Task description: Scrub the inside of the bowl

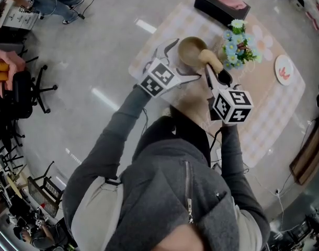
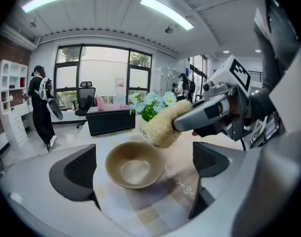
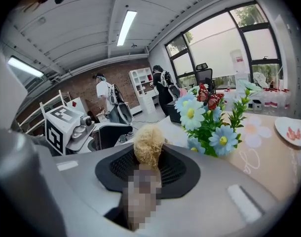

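Observation:
A tan bowl [image 1: 191, 49] stands upright on the checked cloth [image 1: 264, 106]. My left gripper [image 1: 179, 63] sits just short of it and is open wide. In the left gripper view the bowl [image 2: 135, 164] lies between the two dark pads [image 2: 76, 174], and neither pad touches it. My right gripper [image 1: 215, 75] is shut on a pale loofah scrubber [image 1: 211, 58], which hangs over the bowl's right rim. The scrubber [image 2: 166, 125] shows above the rim, not inside the bowl. From the right gripper view the loofah [image 3: 149, 143] sticks out of the closed jaws.
A pot of blue flowers [image 1: 239, 48] stands right of the bowl, close to the scrubber. A black tissue box [image 1: 222, 4] is at the back and a small plate [image 1: 284, 69] at the far right. Office chairs [image 1: 29, 90] and people are farther off.

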### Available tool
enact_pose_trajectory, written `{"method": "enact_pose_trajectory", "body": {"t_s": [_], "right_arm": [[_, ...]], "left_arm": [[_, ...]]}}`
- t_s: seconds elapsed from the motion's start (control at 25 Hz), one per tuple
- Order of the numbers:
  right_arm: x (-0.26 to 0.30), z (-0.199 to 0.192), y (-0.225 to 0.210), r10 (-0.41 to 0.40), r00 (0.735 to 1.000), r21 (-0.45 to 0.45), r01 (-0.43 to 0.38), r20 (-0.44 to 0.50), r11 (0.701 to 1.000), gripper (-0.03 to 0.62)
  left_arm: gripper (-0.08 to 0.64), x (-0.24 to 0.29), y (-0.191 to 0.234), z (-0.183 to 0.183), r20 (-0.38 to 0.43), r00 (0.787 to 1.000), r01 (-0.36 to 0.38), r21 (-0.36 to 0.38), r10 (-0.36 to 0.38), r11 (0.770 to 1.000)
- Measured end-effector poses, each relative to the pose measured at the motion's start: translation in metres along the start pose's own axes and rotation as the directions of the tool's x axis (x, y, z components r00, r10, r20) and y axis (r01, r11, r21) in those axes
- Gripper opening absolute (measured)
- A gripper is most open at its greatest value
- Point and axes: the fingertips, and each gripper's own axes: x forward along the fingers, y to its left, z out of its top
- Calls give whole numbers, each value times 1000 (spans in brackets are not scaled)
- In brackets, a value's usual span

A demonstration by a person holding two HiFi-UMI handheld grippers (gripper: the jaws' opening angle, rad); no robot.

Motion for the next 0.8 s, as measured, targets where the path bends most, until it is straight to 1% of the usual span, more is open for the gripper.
{"method": "enact_pose_trajectory", "body": {"t_s": [0.08, 0.24, 0.4, 0.56, 0.68, 0.8], "right_arm": [[2, 0, 0, 16, 1000, -10, -17, -15, 1000, 106], [8, -4, 1, 40, 998, -25, -41, -47, 999, 106], [12, -5, 6, 60, 996, -39, -62, -68, 997, 106], [14, -6, 4, 66, 995, -40, -69, -79, 997, 106], [17, -10, -1, 65, 993, -38, -69, -95, 997, 106], [21, -13, -4, 67, 992, -35, -71, -110, 997, 106]], "left_arm": [[600, 6, 3, -5, -52, 998, 26, 41, -24, 999], [600, 13, 9, -6, -107, 989, 111, 90, -101, 990], [601, 19, 9, -10, -173, 967, 213, 139, -188, 967], [601, 26, 14, -14, -205, 952, 260, 159, -225, 953], [601, 34, 11, -17, -222, 936, 311, 156, -273, 938], [601, 40, 9, -25, -266, 917, 350, 182, -296, 919]]}}
